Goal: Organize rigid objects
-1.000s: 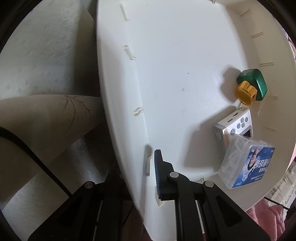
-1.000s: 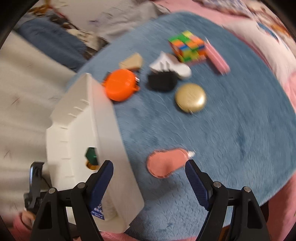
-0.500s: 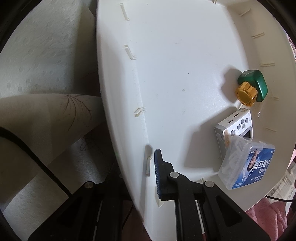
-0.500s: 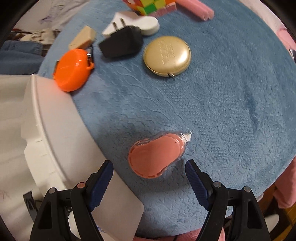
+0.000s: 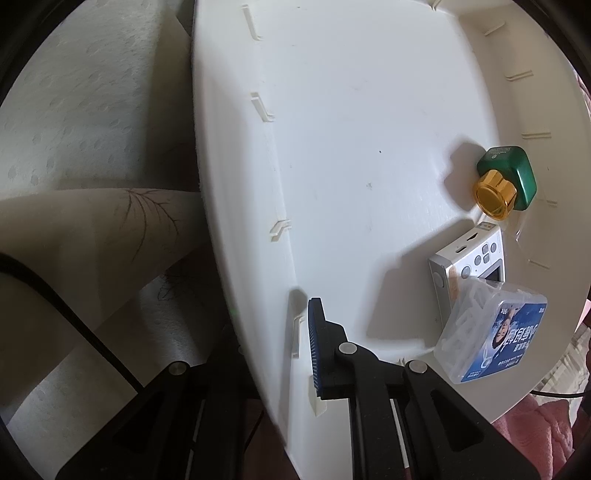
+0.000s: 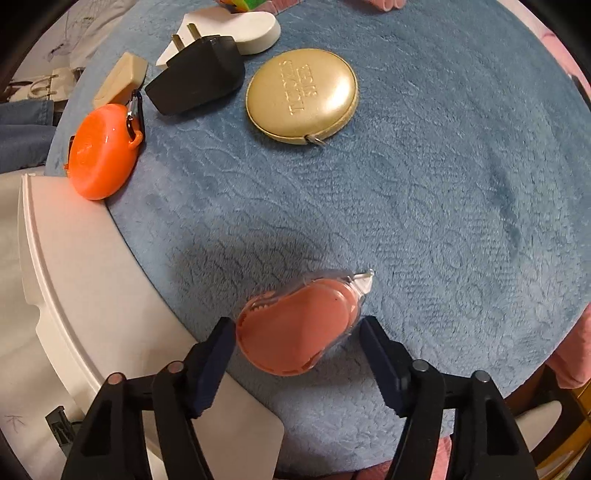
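My left gripper (image 5: 280,339) is shut on the side wall of a white bin (image 5: 351,110); one blue pad shows inside, the other finger is hidden behind the wall. In the bin lie a green bottle with a gold cap (image 5: 509,177), a small silver camera (image 5: 472,258) and a clear box with a blue label (image 5: 495,332). My right gripper (image 6: 297,332) points down over a pink correction-tape dispenser (image 6: 295,328) on the blue mat (image 6: 443,221). Its jaws are closing, with the dispenser between the pads, which stand right at its sides.
On the mat's far side lie an orange round tape measure (image 6: 103,151), a black plug (image 6: 199,81), a white adapter (image 6: 251,26), a beige block (image 6: 122,77) and a gold round case (image 6: 303,94). The white bin's rim (image 6: 74,277) borders the mat at left.
My right gripper has dropped onto the pink dispenser and rolled, and its jaws have narrowed around it. The left gripper and the bin have not moved.
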Demonstrator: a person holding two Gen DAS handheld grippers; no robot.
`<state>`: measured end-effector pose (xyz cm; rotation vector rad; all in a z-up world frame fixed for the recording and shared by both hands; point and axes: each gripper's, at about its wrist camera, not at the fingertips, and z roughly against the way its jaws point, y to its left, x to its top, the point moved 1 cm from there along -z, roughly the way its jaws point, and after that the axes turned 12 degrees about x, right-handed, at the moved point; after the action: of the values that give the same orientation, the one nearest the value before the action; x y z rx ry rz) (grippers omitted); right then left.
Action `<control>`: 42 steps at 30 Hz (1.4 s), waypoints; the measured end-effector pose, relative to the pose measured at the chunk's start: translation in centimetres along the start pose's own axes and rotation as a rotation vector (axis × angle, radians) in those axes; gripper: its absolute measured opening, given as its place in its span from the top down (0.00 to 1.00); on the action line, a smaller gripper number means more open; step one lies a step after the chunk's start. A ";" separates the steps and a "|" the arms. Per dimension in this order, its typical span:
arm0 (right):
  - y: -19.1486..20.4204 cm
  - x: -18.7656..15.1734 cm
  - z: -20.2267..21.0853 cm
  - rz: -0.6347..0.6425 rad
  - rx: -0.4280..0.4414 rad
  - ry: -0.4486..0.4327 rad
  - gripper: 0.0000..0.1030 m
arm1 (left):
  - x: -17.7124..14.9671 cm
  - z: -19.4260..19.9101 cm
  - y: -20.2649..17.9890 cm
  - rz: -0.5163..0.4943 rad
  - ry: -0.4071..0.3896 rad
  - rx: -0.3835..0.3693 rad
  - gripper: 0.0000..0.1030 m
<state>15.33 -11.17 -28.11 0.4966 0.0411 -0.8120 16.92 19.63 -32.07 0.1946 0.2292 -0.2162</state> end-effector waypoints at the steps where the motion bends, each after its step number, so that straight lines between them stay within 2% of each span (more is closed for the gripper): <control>1: 0.1 0.1 0.0 0.000 -0.003 -0.003 0.37 | 0.0 0.0 0.0 -0.001 0.000 0.000 0.88; 6: -0.1 0.2 0.2 0.009 0.001 -0.010 0.39 | 0.1 0.0 0.1 -0.003 -0.005 -0.001 0.88; 13: -1.1 -1.8 2.2 0.041 0.030 -0.051 0.39 | 0.5 0.4 -0.2 -0.017 -0.014 0.000 0.88; 27: -1.0 -8.1 8.8 0.230 0.164 -0.307 0.39 | -0.3 1.6 -1.1 -0.069 -0.061 -0.002 0.88; 36: 5.1 -11.7 11.4 0.472 0.267 -0.457 0.39 | -0.8 1.7 -1.6 -0.090 -0.081 0.004 0.88; 42: 8.4 -14.1 11.5 0.642 0.314 -0.472 0.39 | -1.2 2.0 -1.8 -0.085 -0.091 0.004 0.88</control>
<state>9.75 -1.69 -11.30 0.5581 -0.6613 -0.2825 15.79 17.66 -30.15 0.1792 0.1463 -0.3090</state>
